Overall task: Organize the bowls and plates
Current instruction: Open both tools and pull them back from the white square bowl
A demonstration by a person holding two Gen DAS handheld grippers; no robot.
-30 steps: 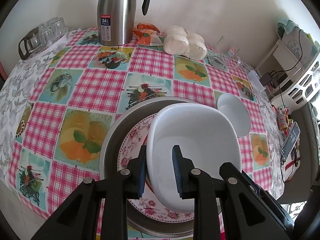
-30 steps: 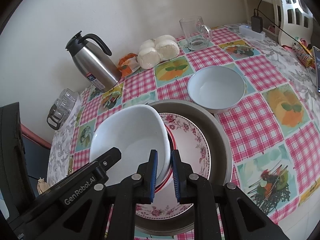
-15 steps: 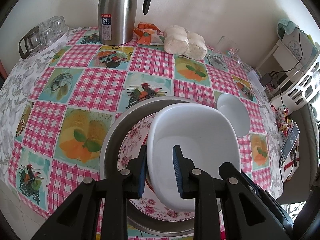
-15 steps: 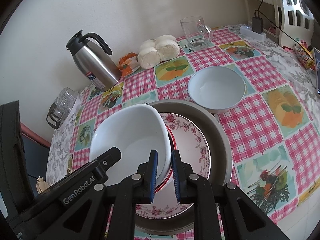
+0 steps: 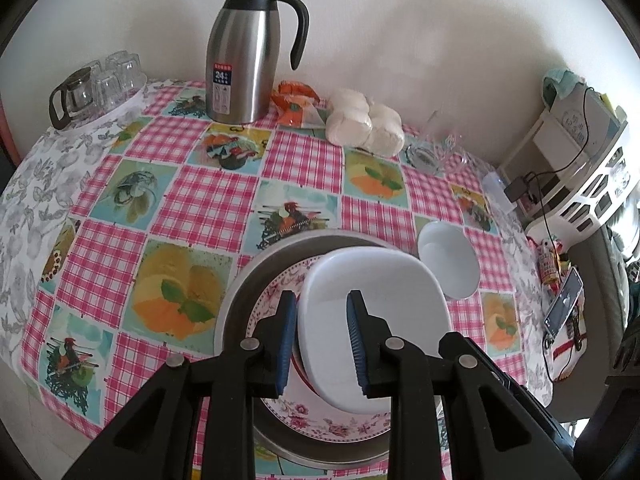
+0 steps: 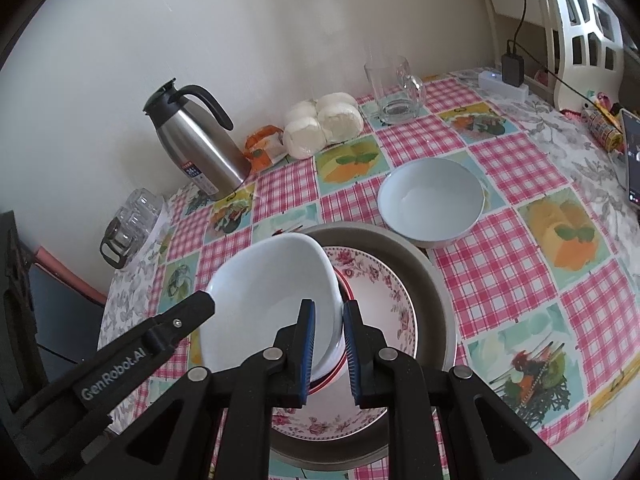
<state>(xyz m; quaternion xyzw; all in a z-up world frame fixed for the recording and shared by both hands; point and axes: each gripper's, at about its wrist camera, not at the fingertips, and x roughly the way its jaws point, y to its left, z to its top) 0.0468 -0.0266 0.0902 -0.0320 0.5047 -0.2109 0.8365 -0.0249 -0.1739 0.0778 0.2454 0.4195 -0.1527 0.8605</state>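
A white squarish bowl (image 5: 376, 300) (image 6: 272, 292) sits tilted over a floral plate (image 5: 320, 420) (image 6: 380, 292), which lies in a wide grey dish (image 5: 248, 280) (image 6: 428, 280). A red-edged rim shows just under the bowl. My right gripper (image 6: 328, 340) is shut on the bowl's right rim. My left gripper (image 5: 322, 340) hovers above the bowl's left rim; its jaws are opening and the pads stand apart from the rim between them. A smaller round white bowl (image 5: 448, 264) (image 6: 432, 204) rests on the cloth beyond the dish.
On the checked tablecloth at the wall stand a steel thermos jug (image 5: 240, 52) (image 6: 196, 144), an orange packet (image 5: 296, 104), bagged white buns (image 5: 364, 124), a glass mug (image 6: 392, 88) and glass cups (image 5: 100, 84). A phone (image 5: 564, 304) lies at the right table edge.
The left gripper's jaws have widened off the bowl's rim and it has lifted, so the bowl looks smaller in its view. The right gripper and bowl have stayed put.
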